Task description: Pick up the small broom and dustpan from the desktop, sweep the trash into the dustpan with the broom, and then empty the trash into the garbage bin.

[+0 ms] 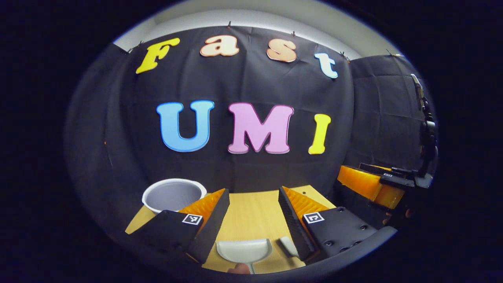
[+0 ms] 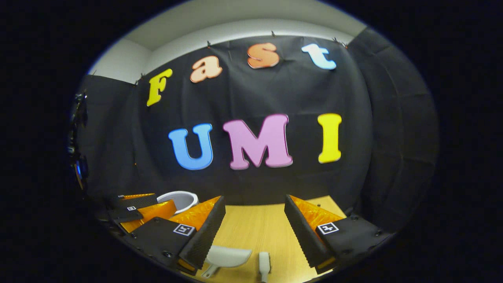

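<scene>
A small white dustpan (image 1: 244,250) lies on the wooden desktop (image 1: 251,212) just below my left gripper (image 1: 253,198), which hangs open above it with nothing between its fingers. Beside the pan lies the small white broom (image 1: 288,246), close to the left gripper's right finger. In the right gripper view the same dustpan (image 2: 228,257) and broom (image 2: 264,264) lie near the bottom, and my right gripper (image 2: 255,206) stands open over the desk. A white garbage bin (image 1: 173,194) stands at the back left of the desk, also the bin (image 2: 178,199) behind the other gripper.
The right gripper (image 1: 377,182) shows at the right edge of the left gripper view; the left gripper (image 2: 137,210) shows at lower left in the right gripper view. Black cloth walls close the desk behind and on both sides. A fingertip (image 1: 239,269) shows at the bottom edge.
</scene>
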The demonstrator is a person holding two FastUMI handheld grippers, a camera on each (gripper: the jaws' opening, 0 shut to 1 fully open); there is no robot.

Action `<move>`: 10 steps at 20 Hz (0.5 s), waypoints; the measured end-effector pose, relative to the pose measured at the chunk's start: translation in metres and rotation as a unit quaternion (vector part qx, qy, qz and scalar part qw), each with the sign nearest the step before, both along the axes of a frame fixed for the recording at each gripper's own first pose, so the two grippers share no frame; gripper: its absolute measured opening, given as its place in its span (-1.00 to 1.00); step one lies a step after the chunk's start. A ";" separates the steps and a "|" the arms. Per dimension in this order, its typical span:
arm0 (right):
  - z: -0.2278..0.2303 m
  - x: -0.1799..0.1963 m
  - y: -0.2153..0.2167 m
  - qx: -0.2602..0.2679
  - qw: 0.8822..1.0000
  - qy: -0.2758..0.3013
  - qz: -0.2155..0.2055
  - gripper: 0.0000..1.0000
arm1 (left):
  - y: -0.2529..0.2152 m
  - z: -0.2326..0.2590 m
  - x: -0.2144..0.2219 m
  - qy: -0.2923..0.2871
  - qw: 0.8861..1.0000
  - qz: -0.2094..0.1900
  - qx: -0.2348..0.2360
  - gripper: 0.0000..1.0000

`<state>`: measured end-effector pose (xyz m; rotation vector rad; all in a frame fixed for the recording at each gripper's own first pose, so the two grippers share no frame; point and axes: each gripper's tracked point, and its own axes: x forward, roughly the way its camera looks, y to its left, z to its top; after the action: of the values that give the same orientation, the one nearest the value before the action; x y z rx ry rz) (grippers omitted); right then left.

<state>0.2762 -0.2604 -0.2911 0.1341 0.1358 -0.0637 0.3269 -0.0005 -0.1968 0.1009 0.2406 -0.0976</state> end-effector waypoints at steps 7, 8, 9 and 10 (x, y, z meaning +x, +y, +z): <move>0.006 0.003 0.009 -0.035 0.999 -0.028 0.009 0.94 | 0.003 -0.010 0.004 0.022 0.999 0.015 -0.026 0.51; 0.004 0.003 0.006 -0.036 0.999 -0.023 0.005 0.94 | 0.006 -0.011 0.005 0.020 0.999 0.020 -0.022 0.51; 0.001 0.004 0.004 -0.033 0.999 -0.019 0.002 0.94 | 0.007 -0.011 0.003 0.018 0.999 0.027 -0.013 0.51; -0.001 0.005 0.003 -0.028 0.999 -0.015 -0.001 0.94 | 0.012 -0.011 0.003 0.015 0.999 0.035 0.000 0.50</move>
<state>0.2812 -0.2577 -0.2921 0.0793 0.1029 -0.0666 0.3297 0.0114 -0.2076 0.0907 0.2735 -0.0299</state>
